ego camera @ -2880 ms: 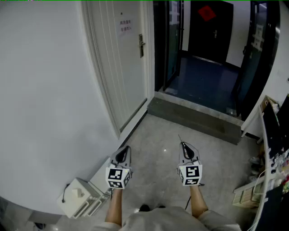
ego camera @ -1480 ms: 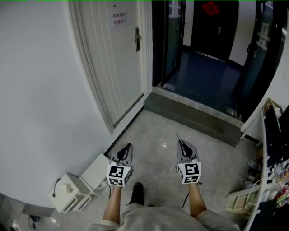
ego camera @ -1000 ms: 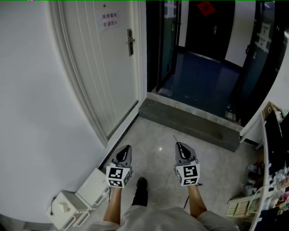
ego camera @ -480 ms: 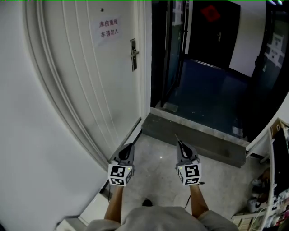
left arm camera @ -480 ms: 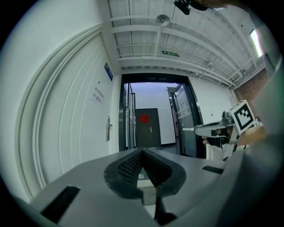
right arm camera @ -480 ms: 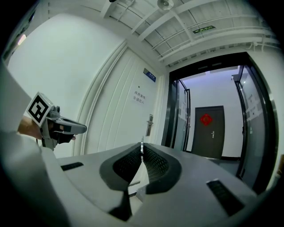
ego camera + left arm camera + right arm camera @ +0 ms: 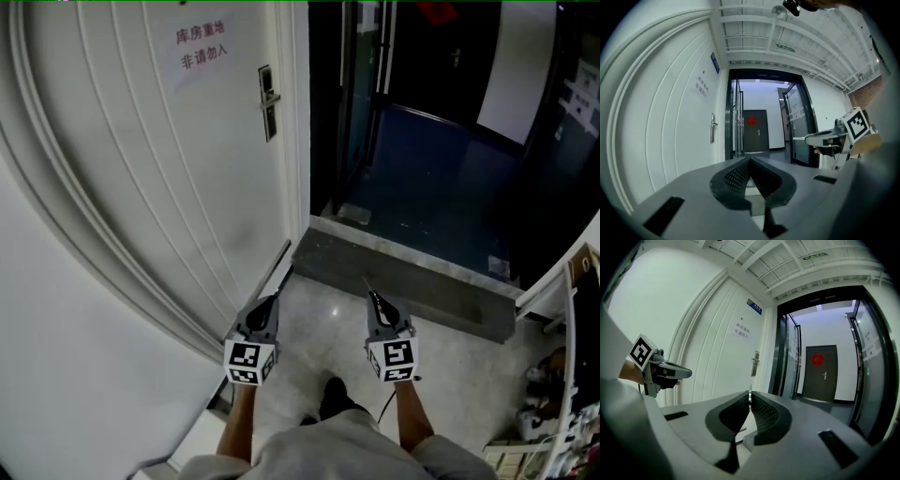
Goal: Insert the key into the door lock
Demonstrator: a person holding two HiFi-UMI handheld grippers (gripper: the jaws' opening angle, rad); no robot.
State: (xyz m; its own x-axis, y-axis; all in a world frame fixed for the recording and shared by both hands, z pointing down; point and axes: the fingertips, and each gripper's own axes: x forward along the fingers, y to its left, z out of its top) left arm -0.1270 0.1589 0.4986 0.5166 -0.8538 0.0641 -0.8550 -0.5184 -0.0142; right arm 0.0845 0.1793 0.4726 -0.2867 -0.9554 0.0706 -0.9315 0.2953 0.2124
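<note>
The right gripper (image 7: 373, 296) is held level over the floor (image 7: 319, 323), its fingers pressed onto the key (image 7: 367, 283); in the right gripper view the key (image 7: 750, 396) shows as a thin metal edge pinched at the tips, its blade sticking out forward; the left gripper (image 7: 273, 300) is level beside it, nearer the door (image 7: 187, 169), fingers pressed together with nothing between them, as the left gripper view shows (image 7: 751, 159); the two grippers are side by side and apart; the door is white, panelled and shut, with a paper sign (image 7: 202, 47) high on it; the lock (image 7: 267, 101), a metal plate with a handle, sits near the door's right edge, well apart from the key and higher up; both gripper views show it ahead, left of centre (image 7: 713, 127) (image 7: 755, 363); right of the door a grey step (image 7: 403, 272) leads into a dark corridor, at whose end a far door (image 7: 824, 373) carries a red ornament; a dark shoe (image 7: 333, 398) shows on the floor between the person's forearms.
</note>
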